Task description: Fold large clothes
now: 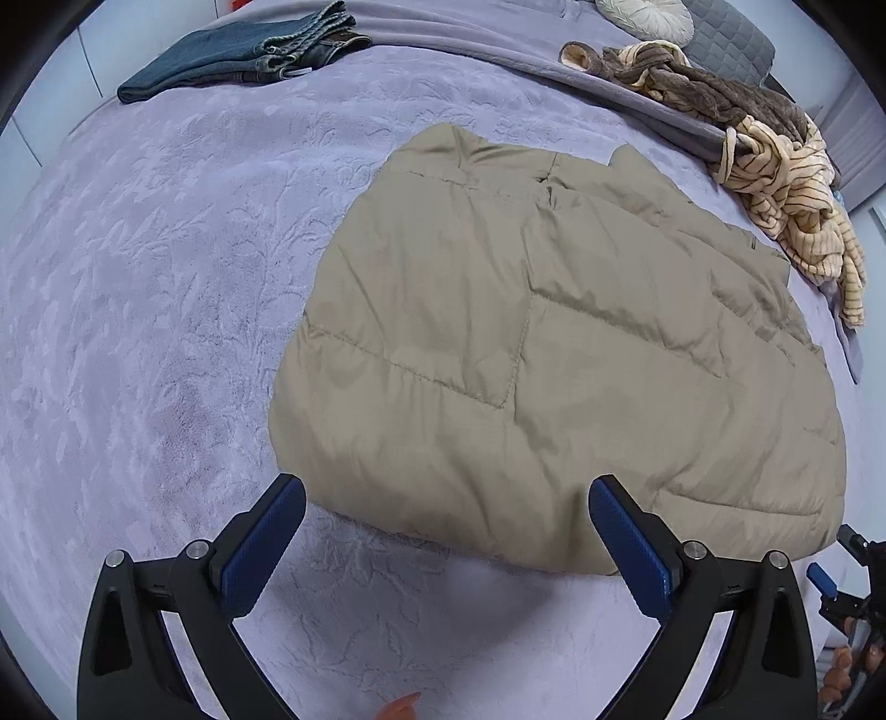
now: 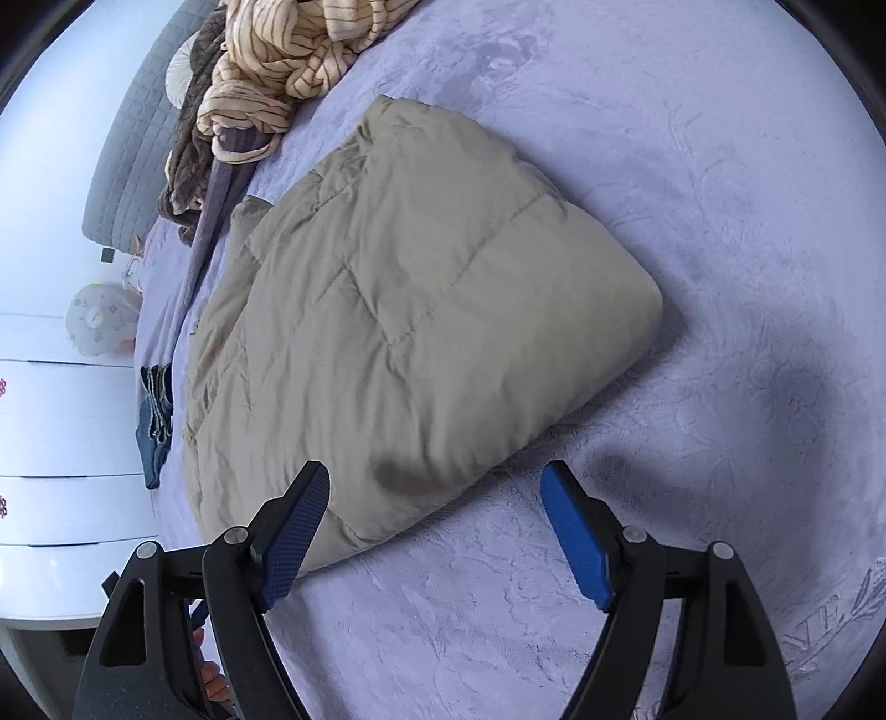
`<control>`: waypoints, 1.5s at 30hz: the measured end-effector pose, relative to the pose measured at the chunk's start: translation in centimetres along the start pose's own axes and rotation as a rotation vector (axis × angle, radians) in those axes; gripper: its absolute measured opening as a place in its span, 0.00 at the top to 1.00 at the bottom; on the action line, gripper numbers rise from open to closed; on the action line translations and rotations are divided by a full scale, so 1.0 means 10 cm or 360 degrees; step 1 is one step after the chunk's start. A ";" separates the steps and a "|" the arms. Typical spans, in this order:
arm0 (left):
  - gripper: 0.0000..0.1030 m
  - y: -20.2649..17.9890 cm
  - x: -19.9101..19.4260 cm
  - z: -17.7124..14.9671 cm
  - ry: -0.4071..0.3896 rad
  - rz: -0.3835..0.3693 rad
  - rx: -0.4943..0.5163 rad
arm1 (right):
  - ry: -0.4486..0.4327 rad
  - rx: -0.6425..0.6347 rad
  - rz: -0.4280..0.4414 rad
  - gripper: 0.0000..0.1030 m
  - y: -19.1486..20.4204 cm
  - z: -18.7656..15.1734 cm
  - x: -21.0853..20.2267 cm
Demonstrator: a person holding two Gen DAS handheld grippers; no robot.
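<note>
A beige quilted puffer jacket [image 1: 531, 354] lies folded into a thick rectangle on the lavender bedspread [image 1: 138, 332]. My left gripper [image 1: 443, 493] hangs above the jacket's near edge, its blue pads wide apart with nothing pressed between them. In the right wrist view the same jacket [image 2: 410, 332] fills the middle. My right gripper [image 2: 437, 482] stands open over the jacket's near corner, one finger above the fabric and the other above the bedspread [image 2: 720, 277]. Neither gripper holds the jacket.
Folded blue jeans [image 1: 249, 50] lie at the bed's far left. A heap of striped cream and brown fleece clothes [image 1: 775, 160] sits past the jacket near a grey headboard [image 1: 725, 39]. White drawers [image 2: 61, 443] stand beside the bed. Fingers of a person's hand [image 1: 398, 706] show low down.
</note>
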State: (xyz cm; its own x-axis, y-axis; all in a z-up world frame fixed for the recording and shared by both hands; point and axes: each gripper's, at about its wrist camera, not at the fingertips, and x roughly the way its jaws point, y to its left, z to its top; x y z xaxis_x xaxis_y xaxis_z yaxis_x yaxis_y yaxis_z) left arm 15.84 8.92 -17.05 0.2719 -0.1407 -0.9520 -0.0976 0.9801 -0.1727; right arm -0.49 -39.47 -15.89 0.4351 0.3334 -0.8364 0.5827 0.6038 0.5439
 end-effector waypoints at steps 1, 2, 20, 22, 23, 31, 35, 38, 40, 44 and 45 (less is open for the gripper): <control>0.01 0.00 0.01 -0.01 0.0006 0.0000 -0.0004 | 0.0007 0.0027 0.0004 0.21 -0.03 0.00 0.03; 0.01 -0.01 0.02 -0.02 0.0010 0.0000 -0.0005 | 0.0009 0.0064 0.0008 0.20 -0.08 0.00 0.06; 0.01 0.08 0.23 0.00 0.0071 -0.0040 -0.0101 | 0.0027 0.0201 0.0278 0.00 0.03 0.13 0.39; 0.01 0.20 0.24 -0.02 0.0051 -0.0082 -0.0181 | 0.0041 0.0196 0.0284 0.00 0.05 0.15 0.41; 0.01 0.28 0.26 -0.05 0.0051 -0.0110 -0.0240 | 0.0047 0.0199 0.0287 0.00 0.05 0.16 0.43; 0.01 0.69 0.62 -0.14 0.0158 -0.0673 -0.0644 | 0.0109 0.0301 0.0376 0.00 -0.09 0.12 0.57; 0.01 0.65 0.74 0.02 0.0118 -0.0723 -0.0705 | 0.0124 0.0301 0.0450 0.00 -0.02 0.19 0.65; 0.01 0.60 0.85 0.13 0.0106 -0.0732 -0.0746 | 0.0128 0.0305 0.0490 0.00 0.06 0.26 0.73; 0.01 0.59 0.94 0.17 0.0102 -0.0704 -0.0791 | 0.0144 0.0320 0.0504 0.00 0.09 0.29 0.81; 0.07 0.53 1.02 0.20 0.0055 -0.0647 -0.0872 | 0.0164 0.0368 0.0500 0.00 0.10 0.33 0.98; 0.23 0.53 0.99 0.21 0.0024 -0.0617 -0.0870 | 0.0162 0.0376 0.0500 0.00 0.10 0.34 0.99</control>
State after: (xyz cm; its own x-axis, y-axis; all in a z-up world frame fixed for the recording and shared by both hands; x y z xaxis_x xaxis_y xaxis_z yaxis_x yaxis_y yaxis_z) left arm 20.01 12.97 -26.85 0.3718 -0.4743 -0.7980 -0.4676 0.6469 -0.6024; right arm 6.77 -37.98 -23.41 0.5539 0.5526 -0.6228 0.5791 0.2818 0.7650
